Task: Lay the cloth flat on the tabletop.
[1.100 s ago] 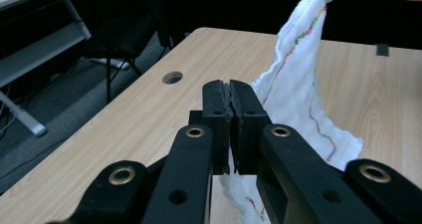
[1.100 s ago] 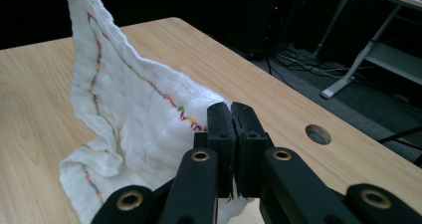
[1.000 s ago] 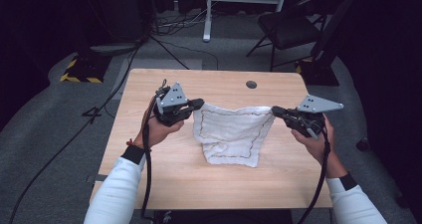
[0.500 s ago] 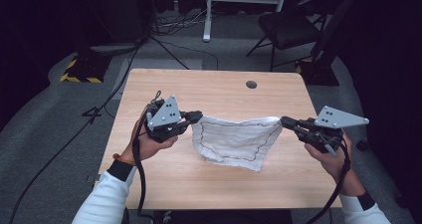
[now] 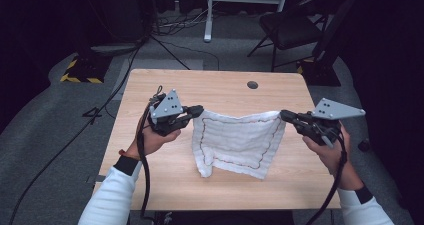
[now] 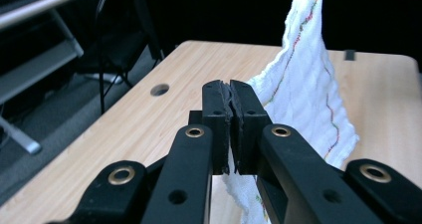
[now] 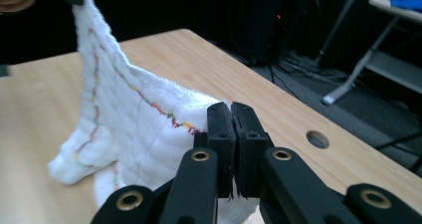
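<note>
Stretched between left claw (image 5: 196, 110) and right claw (image 5: 285, 116): towel (image 5: 235, 142), hanging over middle of tabletop (image 5: 210, 87), lower edge on the wood. Behind towel, near far edge: a hole (image 5: 252, 85). Beyond tabletop, at far right: a chair (image 5: 290, 27).

I am working in what looks like a recording studio or a robotics lab, not a home. My light wooden table with a round cable hole (image 5: 150, 80) stands alone on grey carpeted floor (image 5: 45, 135), and everything around it falls away into darkness, with black drapes or walls at the sides. Loose black cables (image 5: 172, 27) run across the floor behind the table. A yellow-and-black striped hazard base (image 5: 80, 77) sits at the far left. A black folding chair (image 5: 292, 27) and the white metal legs of a stand (image 5: 207, 15) wait at the back. In my right gripper view a small red indicator light (image 7: 278, 17) glows on dark equipment.
</note>
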A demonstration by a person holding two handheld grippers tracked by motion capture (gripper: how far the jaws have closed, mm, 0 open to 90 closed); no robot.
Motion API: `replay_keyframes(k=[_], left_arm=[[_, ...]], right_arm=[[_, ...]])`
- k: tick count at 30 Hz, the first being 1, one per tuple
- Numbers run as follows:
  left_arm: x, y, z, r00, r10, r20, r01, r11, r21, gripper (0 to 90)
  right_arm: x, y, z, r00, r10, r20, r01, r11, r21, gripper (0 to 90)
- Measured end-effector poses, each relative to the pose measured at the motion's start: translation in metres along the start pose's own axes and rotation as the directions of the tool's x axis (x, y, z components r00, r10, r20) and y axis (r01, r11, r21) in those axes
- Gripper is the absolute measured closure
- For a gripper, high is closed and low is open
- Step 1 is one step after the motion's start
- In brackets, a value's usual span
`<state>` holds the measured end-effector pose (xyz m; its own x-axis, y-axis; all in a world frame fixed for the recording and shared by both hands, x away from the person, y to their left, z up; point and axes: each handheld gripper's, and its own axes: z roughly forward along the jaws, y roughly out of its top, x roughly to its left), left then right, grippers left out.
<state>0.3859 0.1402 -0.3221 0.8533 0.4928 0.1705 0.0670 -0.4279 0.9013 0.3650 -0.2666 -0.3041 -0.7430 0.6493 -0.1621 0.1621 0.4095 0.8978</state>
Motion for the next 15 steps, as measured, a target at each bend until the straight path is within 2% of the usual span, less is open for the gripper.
replay_keyframes(k=[4,5,7,8,9,10,11,12,14,15], left_arm=[[0.017,-0.012,0.027,0.9992,-0.034,-0.023,0.035,0.9986,0.040,86.1],[0.017,-0.012,0.027,0.9992,-0.034,-0.023,0.035,0.9986,0.040,86.1],[0.031,-0.022,0.047,0.9966,-0.069,-0.045,0.072,0.9953,0.065,86.1],[0.035,-0.024,0.052,0.9956,-0.081,-0.046,0.084,0.9941,0.068,86.1],[0.042,-0.029,0.061,0.9938,-0.098,-0.053,0.102,0.9921,0.073,86.1],[0.042,-0.029,0.061,0.9938,-0.098,-0.053,0.102,0.9921,0.073,86.1],[0.053,-0.036,0.074,0.9897,-0.117,-0.082,0.124,0.9879,0.093,86.0],[0.057,-0.039,0.080,0.9871,-0.134,-0.088,0.142,0.9852,0.096,86.0],[0.067,-0.046,0.094,0.9795,-0.159,-0.124,0.173,0.9786,0.111,85.9],[0.070,-0.048,0.098,0.9774,-0.164,-0.133,0.180,0.9764,0.118,85.8]], right_arm=[[-0.022,-0.009,0.033,0.9986,0.050,0.017,-0.050,0.998,0.044,88.0],[-0.027,-0.012,0.041,0.9984,0.052,0.022,-0.053,0.997,0.058,87.9],[-0.035,-0.017,0.056,0.9974,0.065,0.031,-0.067,0.994,0.087,88.0],[-0.041,-0.020,0.066,0.9974,0.061,0.038,-0.064,0.993,0.102,88.0],[-0.044,-0.022,0.071,0.9967,0.068,0.044,-0.073,0.991,0.114,88.0],[-0.044,-0.022,0.071,0.9967,0.068,0.044,-0.073,0.991,0.114,88.0],[-0.055,-0.028,0.087,0.9954,0.090,0.034,-0.094,0.988,0.126,87.9],[-0.060,-0.030,0.094,0.9956,0.085,0.040,-0.089,0.986,0.139,87.9],[-0.068,-0.033,0.107,0.9942,0.103,0.030,-0.106,0.983,0.151,87.7],[-0.073,-0.035,0.116,0.9932,0.109,0.042,-0.114,0.979,0.168,87.6]])
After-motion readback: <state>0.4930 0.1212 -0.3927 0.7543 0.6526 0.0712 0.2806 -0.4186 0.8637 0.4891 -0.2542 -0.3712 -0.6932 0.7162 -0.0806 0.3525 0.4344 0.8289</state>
